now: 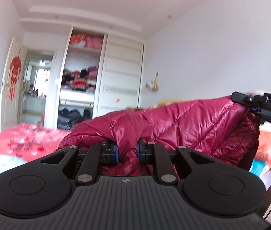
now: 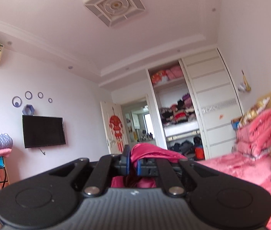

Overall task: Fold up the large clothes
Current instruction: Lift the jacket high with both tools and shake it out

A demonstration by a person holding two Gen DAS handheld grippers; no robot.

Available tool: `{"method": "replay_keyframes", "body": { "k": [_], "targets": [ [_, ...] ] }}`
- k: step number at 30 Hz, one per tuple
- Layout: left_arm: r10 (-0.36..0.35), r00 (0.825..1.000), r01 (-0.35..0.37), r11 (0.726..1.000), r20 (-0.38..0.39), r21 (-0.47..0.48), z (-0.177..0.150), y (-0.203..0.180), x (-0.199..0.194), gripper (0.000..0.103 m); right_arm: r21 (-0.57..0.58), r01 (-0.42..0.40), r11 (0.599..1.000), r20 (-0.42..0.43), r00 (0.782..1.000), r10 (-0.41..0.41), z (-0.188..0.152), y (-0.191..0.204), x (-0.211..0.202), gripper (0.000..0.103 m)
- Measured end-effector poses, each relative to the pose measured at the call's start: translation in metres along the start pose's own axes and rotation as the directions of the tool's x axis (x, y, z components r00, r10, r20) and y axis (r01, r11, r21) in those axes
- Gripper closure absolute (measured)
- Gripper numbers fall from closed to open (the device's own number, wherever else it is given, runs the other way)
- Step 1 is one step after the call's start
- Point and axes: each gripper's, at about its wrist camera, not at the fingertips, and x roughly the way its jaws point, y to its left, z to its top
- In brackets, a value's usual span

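A shiny magenta quilted puffer jacket (image 1: 183, 122) hangs lifted in the air, stretched between both grippers. My left gripper (image 1: 127, 152) is shut on a fold of the jacket at its lower edge. My right gripper (image 1: 239, 97) shows at the right of the left wrist view, clamped on the jacket's upper right edge. In the right wrist view my right gripper (image 2: 132, 163) is shut on a bunch of the magenta fabric (image 2: 150, 151), which drapes over the right finger. The rest of the jacket is hidden below that view.
A bed with a pink-red patterned cover (image 1: 20, 140) lies below, also in the right wrist view (image 2: 237, 170), with piled pink quilts and pillows (image 2: 258, 126) at its head. An open wardrobe (image 1: 81, 80) stands at the far wall beside a doorway. A wall TV (image 2: 43, 131) hangs at left.
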Motion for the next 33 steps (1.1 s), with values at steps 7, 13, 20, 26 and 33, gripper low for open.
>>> {"method": "replay_keyframes", "body": {
  "k": [7, 13, 20, 26, 33],
  "targets": [
    [-0.088, 0.991, 0.089, 0.996, 0.097, -0.004, 0.048, -0.023, -0.03, 0.085, 0.029, -0.021, 0.999, 0.116, 0.993, 0.017, 0.043, 0.004, -0.019, 0.099],
    [-0.15, 0.985, 0.156, 0.985, 0.082, -0.075, 0.066, -0.031, -0.008, 0.084, 0.045, 0.016, 0.999, 0.165, 0.986, -0.024, 0.064, -0.003, -0.016, 0.099],
    [-0.08, 0.993, 0.061, 0.978, -0.09, -0.198, 0.033, -0.015, 0.068, 0.084, -0.03, 0.123, 0.992, 0.065, 0.991, -0.121, 0.042, -0.039, 0.057, 0.099],
    [0.036, 0.98, -0.083, 0.967, -0.196, -0.241, -0.001, -0.003, 0.142, 0.084, -0.037, 0.127, 0.991, -0.1, 0.986, -0.13, -0.01, -0.093, 0.151, 0.099],
    [0.144, 0.937, -0.224, 0.947, -0.319, -0.231, -0.035, 0.036, 0.2, 0.082, 0.046, 0.168, 0.985, -0.275, 0.95, -0.149, -0.091, -0.151, 0.233, 0.099]
  ]
}}
